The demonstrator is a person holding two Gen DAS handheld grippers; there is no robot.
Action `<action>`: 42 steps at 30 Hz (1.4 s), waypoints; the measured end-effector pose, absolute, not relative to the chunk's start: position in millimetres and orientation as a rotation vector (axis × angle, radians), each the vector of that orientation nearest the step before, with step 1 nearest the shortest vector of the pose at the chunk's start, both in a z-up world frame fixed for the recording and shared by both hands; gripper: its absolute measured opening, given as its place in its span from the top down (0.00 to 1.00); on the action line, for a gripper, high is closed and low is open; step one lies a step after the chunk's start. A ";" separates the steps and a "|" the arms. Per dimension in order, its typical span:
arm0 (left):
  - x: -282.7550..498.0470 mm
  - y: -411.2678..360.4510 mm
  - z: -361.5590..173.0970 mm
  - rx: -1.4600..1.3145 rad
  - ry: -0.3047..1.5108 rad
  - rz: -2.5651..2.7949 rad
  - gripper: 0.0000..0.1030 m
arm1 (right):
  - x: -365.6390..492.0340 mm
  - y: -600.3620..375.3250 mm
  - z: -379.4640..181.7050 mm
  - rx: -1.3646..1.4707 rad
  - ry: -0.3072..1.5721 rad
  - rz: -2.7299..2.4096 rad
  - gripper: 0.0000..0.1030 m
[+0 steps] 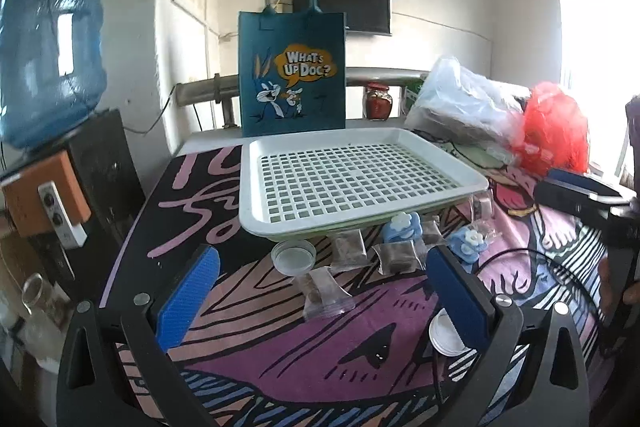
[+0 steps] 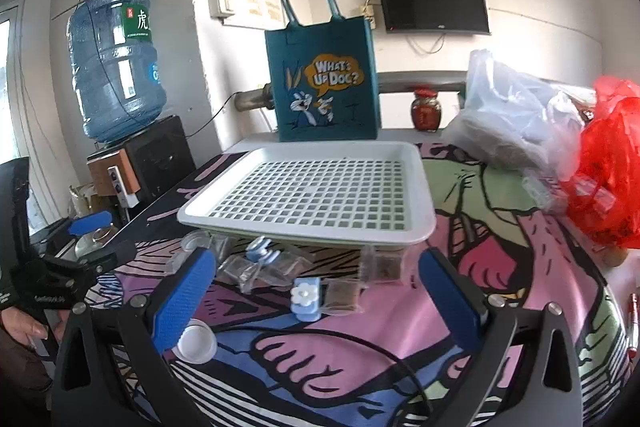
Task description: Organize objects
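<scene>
A white perforated tray point(image 1: 280, 223) point(image 2: 224, 219) sits mid-table with nothing in it. In front of it lie small clear packets with brown contents point(image 1: 350, 247) point(image 2: 342, 297), a closer packet point(image 1: 320, 291), two blue flower clips point(image 1: 402, 227) point(image 1: 466, 245) point(image 2: 306, 297), and white lids point(image 1: 292, 257) point(image 1: 444, 337) point(image 2: 196, 341). My left gripper point(image 1: 320, 291) is open and empty, hovering over the closer packet. My right gripper point(image 2: 316, 299) is open and empty, with a flower clip and a packet between its fingers' lines.
A blue "What's Up Doc?" tote bag point(image 1: 292, 75) point(image 2: 324, 83) stands behind the tray. A red jar point(image 1: 378, 101), clear plastic bags point(image 2: 516, 115) and a red bag point(image 2: 612, 163) are at the right. A black cable point(image 2: 320, 335) crosses the cloth. A water bottle point(image 2: 116, 67) stands left.
</scene>
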State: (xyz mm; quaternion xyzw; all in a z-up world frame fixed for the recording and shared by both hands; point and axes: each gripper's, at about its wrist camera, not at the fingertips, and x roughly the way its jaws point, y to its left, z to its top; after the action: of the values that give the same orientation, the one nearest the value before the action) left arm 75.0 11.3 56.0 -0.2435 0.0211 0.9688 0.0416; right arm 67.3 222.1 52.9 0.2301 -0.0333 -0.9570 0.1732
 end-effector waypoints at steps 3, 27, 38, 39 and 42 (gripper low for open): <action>72.7 17.3 52.3 -0.778 0.113 2.975 0.00 | 67.6 231.7 45.6 0.633 -0.152 -2.741 0.00; 79.1 24.0 55.3 -0.736 0.152 2.958 0.00 | 76.9 220.7 51.2 0.568 -0.019 -2.777 0.00; 78.9 24.7 54.9 -0.728 0.151 2.932 0.00 | 77.4 213.2 50.7 0.580 0.010 -2.743 0.00; 79.2 24.5 54.6 -0.728 0.150 2.931 0.00 | 76.9 213.2 50.7 0.582 0.010 -2.742 0.00; 79.1 24.4 54.6 -0.727 0.145 2.930 0.00 | 76.7 212.7 50.3 0.586 0.013 -2.741 0.00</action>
State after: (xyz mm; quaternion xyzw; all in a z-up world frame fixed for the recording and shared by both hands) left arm 79.1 24.4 54.6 -0.2400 0.0480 0.9677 0.0597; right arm 76.7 212.7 50.3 0.2061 0.0045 -0.9639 0.1683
